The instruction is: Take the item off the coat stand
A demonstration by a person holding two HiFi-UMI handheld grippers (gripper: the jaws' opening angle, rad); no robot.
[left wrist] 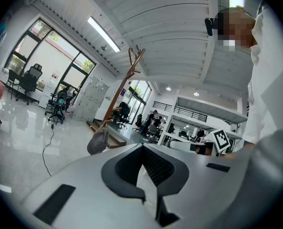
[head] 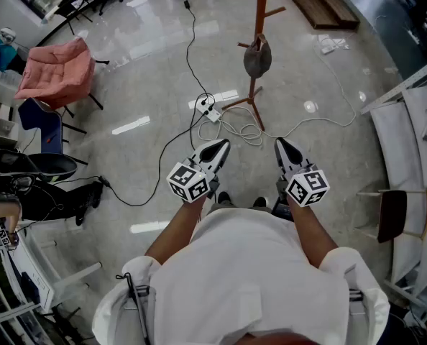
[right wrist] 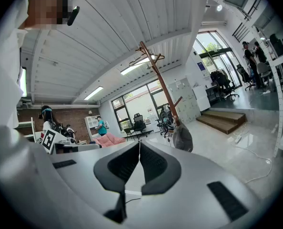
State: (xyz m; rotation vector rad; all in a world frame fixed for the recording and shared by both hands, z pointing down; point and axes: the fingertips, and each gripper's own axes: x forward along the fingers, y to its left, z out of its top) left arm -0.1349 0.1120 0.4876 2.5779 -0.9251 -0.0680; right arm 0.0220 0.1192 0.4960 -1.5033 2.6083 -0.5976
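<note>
A brown wooden coat stand (head: 259,20) rises from the shiny floor ahead of me. A grey bag-like item (head: 257,57) hangs from one of its pegs. My left gripper (head: 223,145) and right gripper (head: 279,143) are held side by side near my body, well short of the stand, tips pointing toward it. Both are shut with nothing between the jaws. The left gripper view shows the stand (left wrist: 125,86) and the item (left wrist: 98,142) beyond the closed left gripper (left wrist: 142,147). From the right gripper (right wrist: 139,144), the stand (right wrist: 159,80) and the item (right wrist: 182,138) lie ahead to the right.
A power strip (head: 212,112) with black and white cables (head: 242,131) lies by the stand's feet. A pink cushioned chair (head: 57,70) stands at the left, a wooden step (head: 321,4) behind the stand, white furniture (head: 415,121) and a dark chair (head: 393,215) at the right.
</note>
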